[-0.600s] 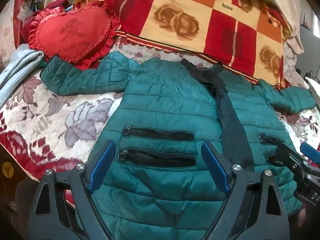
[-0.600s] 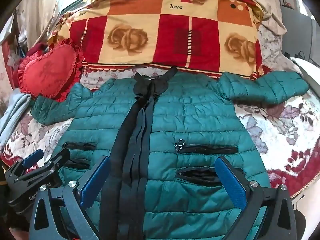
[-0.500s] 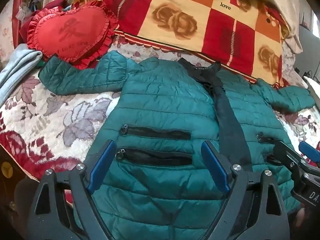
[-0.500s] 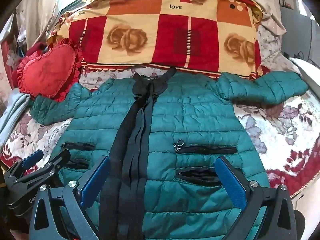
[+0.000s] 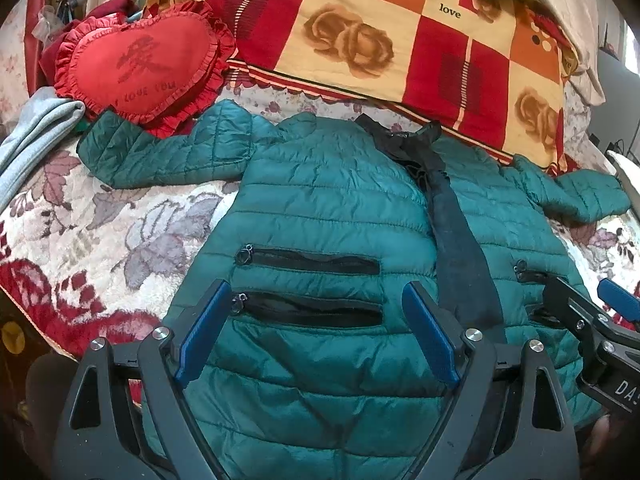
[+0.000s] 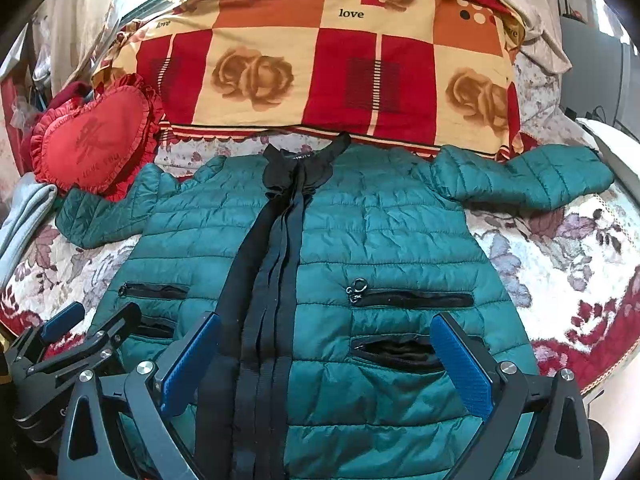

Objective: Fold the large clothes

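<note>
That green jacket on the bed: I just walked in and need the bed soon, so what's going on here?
A person holding a gripper in each hand is about to fold the green jacket. It lies flat and face up on the bed, both sleeves spread out, nothing folded yet. The left gripper and right gripper hover open over the jacket's lower half, gripping nothing. A red heart pillow sits beside one sleeve.

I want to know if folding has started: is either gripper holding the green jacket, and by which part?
Nothing is held. The left gripper and right gripper are both open above the jacket, near its hem.
</note>
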{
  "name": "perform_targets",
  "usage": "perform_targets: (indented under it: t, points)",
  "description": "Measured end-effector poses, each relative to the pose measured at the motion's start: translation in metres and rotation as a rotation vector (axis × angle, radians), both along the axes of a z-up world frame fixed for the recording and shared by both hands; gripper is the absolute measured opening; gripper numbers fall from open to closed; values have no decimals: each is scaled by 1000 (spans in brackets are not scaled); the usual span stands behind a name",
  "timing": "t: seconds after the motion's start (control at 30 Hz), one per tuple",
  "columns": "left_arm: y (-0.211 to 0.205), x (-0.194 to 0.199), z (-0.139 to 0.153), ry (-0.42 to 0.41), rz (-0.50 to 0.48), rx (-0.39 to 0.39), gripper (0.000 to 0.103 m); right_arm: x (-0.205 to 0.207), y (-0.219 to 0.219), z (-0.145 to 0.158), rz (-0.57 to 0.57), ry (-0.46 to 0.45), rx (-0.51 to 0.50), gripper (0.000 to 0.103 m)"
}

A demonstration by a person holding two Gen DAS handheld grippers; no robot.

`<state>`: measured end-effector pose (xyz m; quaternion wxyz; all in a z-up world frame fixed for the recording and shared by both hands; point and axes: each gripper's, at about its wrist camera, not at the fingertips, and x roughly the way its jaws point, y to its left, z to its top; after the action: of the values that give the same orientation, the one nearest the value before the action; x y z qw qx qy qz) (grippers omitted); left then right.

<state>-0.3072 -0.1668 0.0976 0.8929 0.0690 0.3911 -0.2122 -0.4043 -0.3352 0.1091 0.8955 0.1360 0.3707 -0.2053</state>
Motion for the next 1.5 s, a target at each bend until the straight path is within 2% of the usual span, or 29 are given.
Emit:
perform_targets:
  t: [0.33,0.37,1.13,1.5]
  points:
    - [-1,0,-2,1,-1,3,87,2,-1,-3,-9,4,47,103]
    - [-1,0,-2,0,-1,4,87,2,0,-4,-3,-4,16,103]
    - [0,0,-5,-2,-1,12,87,3,0,-6,-2,13,6,103]
    - [1,0,-6,-3,-4,15,87,2,0,-8,0,-7,-1,103]
